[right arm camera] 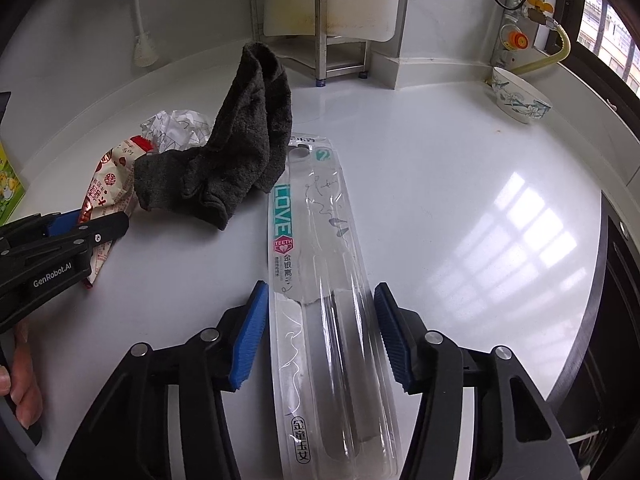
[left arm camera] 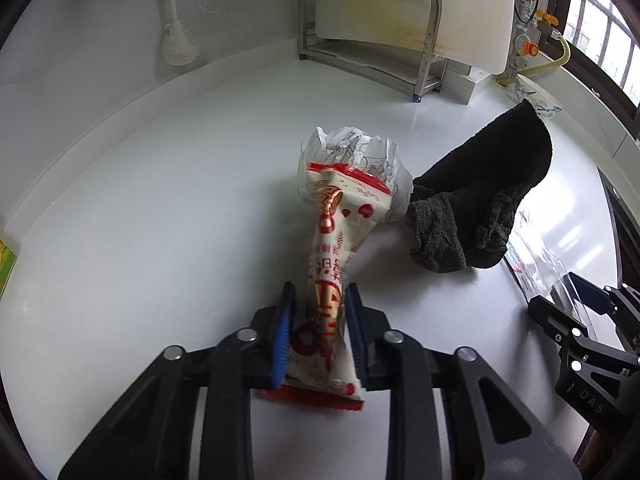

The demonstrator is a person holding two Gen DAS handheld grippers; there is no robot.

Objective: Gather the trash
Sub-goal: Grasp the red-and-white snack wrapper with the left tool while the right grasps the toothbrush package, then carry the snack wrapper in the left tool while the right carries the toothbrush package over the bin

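My left gripper (left arm camera: 320,304) is shut on the lower part of a red and white snack wrapper (left arm camera: 340,216), which rises from the white counter (left arm camera: 160,220). Behind the wrapper lies a crumpled paper ball (left arm camera: 352,148), and a dark cloth (left arm camera: 488,200) sits to its right. In the right wrist view my right gripper (right arm camera: 320,289) straddles a clear toothbrush package (right arm camera: 316,240) lying lengthwise on the counter. Its blue pads (right arm camera: 248,336) stand close to the package's edges without clearly pressing. The cloth (right arm camera: 240,152) overlaps the package's far end. The left gripper (right arm camera: 96,220) and wrapper (right arm camera: 112,176) show at the left.
A metal rack (left arm camera: 360,40) with a white board stands at the back wall, and a dish brush (left arm camera: 176,40) hangs to its left. A patterned bowl (right arm camera: 520,96) sits at the back right. A green box (left arm camera: 6,268) is at the left edge and a dark cooktop (right arm camera: 616,320) on the right.
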